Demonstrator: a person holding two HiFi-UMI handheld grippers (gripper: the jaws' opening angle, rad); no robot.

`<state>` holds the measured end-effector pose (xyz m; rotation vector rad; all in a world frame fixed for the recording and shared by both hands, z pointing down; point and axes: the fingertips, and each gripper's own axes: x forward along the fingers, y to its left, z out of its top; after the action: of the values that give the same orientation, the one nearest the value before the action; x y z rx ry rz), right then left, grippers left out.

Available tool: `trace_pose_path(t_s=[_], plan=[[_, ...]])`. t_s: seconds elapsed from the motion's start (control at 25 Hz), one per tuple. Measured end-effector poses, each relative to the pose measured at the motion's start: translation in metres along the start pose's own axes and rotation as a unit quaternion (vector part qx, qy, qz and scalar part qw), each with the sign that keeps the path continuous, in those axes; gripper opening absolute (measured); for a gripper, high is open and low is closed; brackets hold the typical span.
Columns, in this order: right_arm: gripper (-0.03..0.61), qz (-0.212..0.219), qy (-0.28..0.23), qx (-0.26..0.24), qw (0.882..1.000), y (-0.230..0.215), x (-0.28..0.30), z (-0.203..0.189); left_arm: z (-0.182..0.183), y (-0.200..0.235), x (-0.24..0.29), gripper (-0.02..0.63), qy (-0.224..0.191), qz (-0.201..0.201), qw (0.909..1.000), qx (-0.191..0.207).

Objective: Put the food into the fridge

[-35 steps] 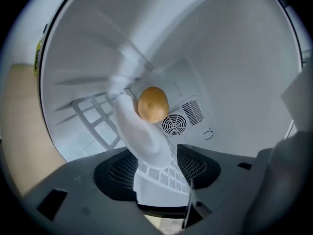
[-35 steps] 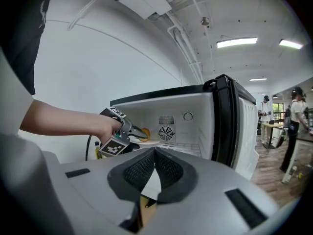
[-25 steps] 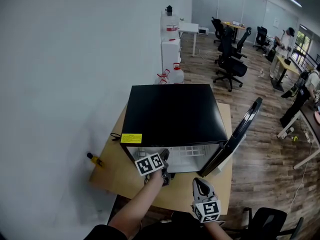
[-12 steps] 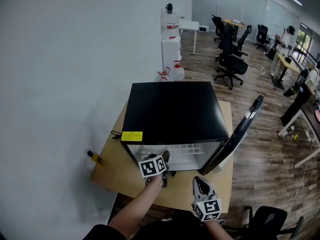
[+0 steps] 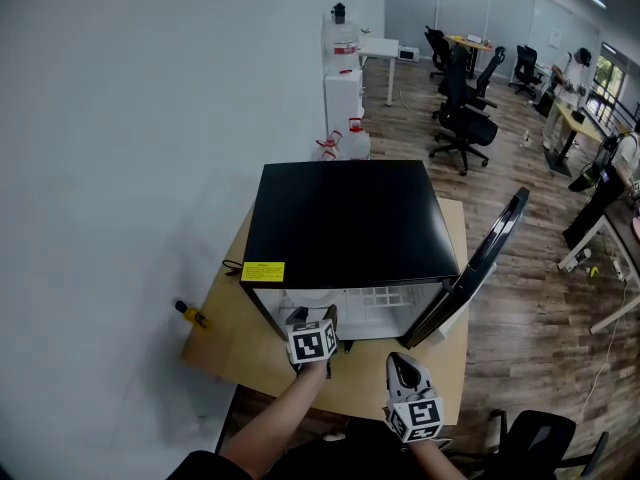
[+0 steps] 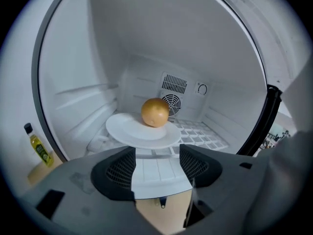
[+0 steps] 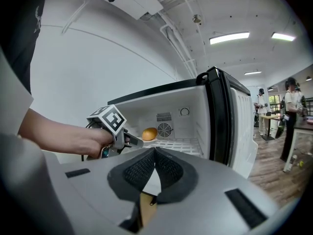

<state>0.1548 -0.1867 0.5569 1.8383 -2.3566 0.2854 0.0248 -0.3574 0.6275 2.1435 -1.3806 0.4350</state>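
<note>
On a wooden table (image 5: 232,320) against a white wall sits a small black fridge (image 5: 345,218), seen from above. Its door (image 5: 482,260) hangs wide open toward 3 o'clock, leaving the white inside exposed on the side facing the person.

At 6 o'clock of the fridge, right at its open mouth, is the left gripper (image 5: 328,316), with the person's bare forearm behind it. Its own view looks straight into the cabinet. The jaws stand apart with nothing between them, only the lip of the fridge floor and a strip of table showing through the gap.

Inside the fridge, a white plate (image 6: 128,131) lies on the white grid shelf (image 6: 203,137). A round orange-yellow fruit (image 6: 155,112) rests on the far part of the plate, at 12 o'clock from the jaws, in front of a small round fan grille (image 6: 172,102) on the back wall. The jaws are clear of both plate and fruit.

The right gripper (image 5: 400,365) is held at about 5 o'clock of the fridge, over the near edge of the table and apart from the fridge. Its jaws are pressed together and hold nothing.

A small bottle of yellow liquid (image 5: 190,316) with a dark cap stands at 8 o'clock of the fridge, at the table's edge by the wall.
</note>
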Motion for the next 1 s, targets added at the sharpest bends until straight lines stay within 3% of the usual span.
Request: trace_pose_path(t_s=[0.12,0.32,0.6,0.8,1.0], plan=[[0.060,0.000,0.003,0.003,1.000,-0.001,-0.001,-0.003,0.001,0.006,0.001,0.258,-0.004,0.014,0.9997,0.019],[0.060,-0.001,0.003,0.005,1.000,-0.006,0.001,-0.005,0.002,0.007,0.006,0.258,-0.001,0.010,0.9999,-0.007],[0.060,-0.001,0.001,0.006,1.000,-0.009,0.001,-0.003,0.005,0.010,0.010,0.259,0.012,0.010,0.9999,0.002],[0.060,-0.001,0.002,0.010,1.000,-0.010,0.001,-0.006,0.000,0.007,0.008,0.296,0.020,0.021,0.9992,0.029],[0.060,0.001,0.000,0.010,1.000,-0.005,-0.001,-0.005,-0.005,0.010,0.002,0.308,0.017,0.036,0.9990,0.018]])
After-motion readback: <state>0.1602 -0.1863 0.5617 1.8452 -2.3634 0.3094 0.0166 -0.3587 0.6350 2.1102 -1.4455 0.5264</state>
